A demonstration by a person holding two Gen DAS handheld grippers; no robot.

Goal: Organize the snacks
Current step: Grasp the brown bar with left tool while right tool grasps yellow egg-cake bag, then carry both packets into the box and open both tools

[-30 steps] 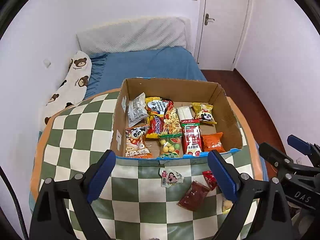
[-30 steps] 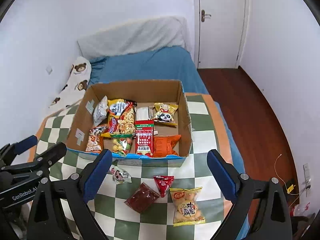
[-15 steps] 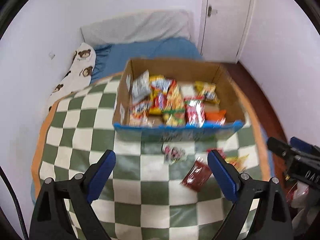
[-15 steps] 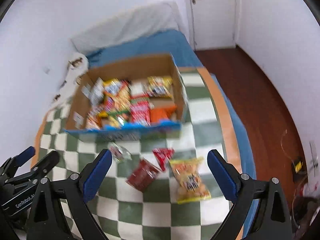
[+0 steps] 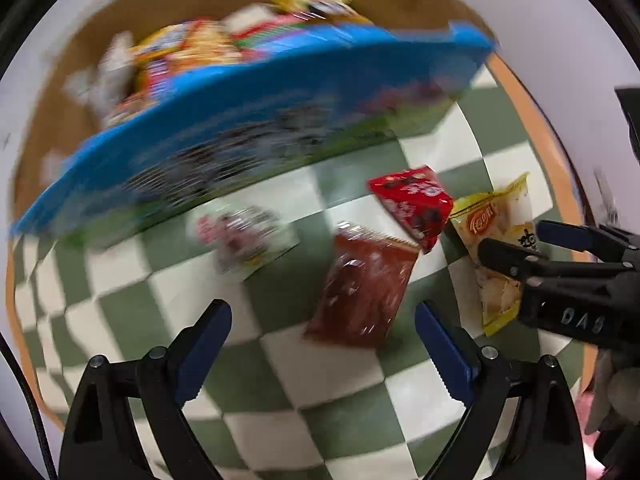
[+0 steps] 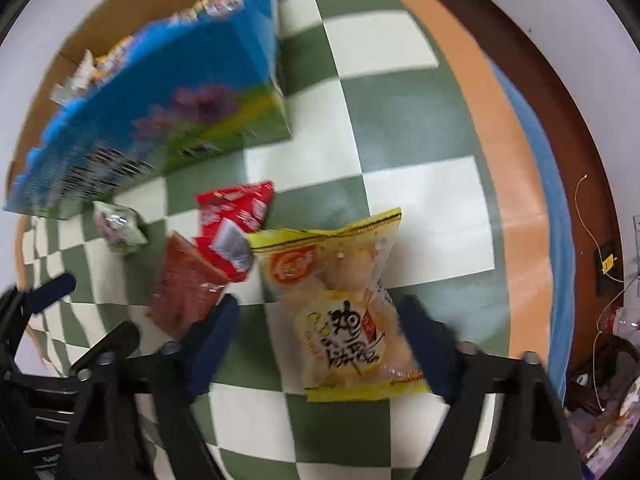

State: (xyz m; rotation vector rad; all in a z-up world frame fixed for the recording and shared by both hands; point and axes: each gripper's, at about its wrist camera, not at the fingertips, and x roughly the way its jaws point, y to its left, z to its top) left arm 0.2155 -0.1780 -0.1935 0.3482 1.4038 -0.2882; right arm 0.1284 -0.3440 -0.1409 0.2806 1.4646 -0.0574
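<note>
A cardboard box (image 5: 256,120) with a blue printed front holds several snack packs; it also shows in the right wrist view (image 6: 160,112). Loose on the checked cloth lie a dark red pack (image 5: 364,284), a bright red pack (image 5: 412,204), a yellow pack (image 6: 340,312) and a small clear pack (image 5: 244,236). My left gripper (image 5: 324,344) is open, low over the cloth, just before the dark red pack. My right gripper (image 6: 316,344) is open, its fingers on either side of the yellow pack; it also shows in the left wrist view (image 5: 516,244).
The green and white checked cloth (image 6: 400,120) has an orange border (image 6: 516,168) at the right edge. Beyond it are a blue bed edge and a brown floor (image 6: 580,80) with cables. The box stands close behind the loose packs.
Both grippers have dropped down and forward from a high view of the box to just above the cloth. The right one now straddles the yellow pack. Both stay open.
</note>
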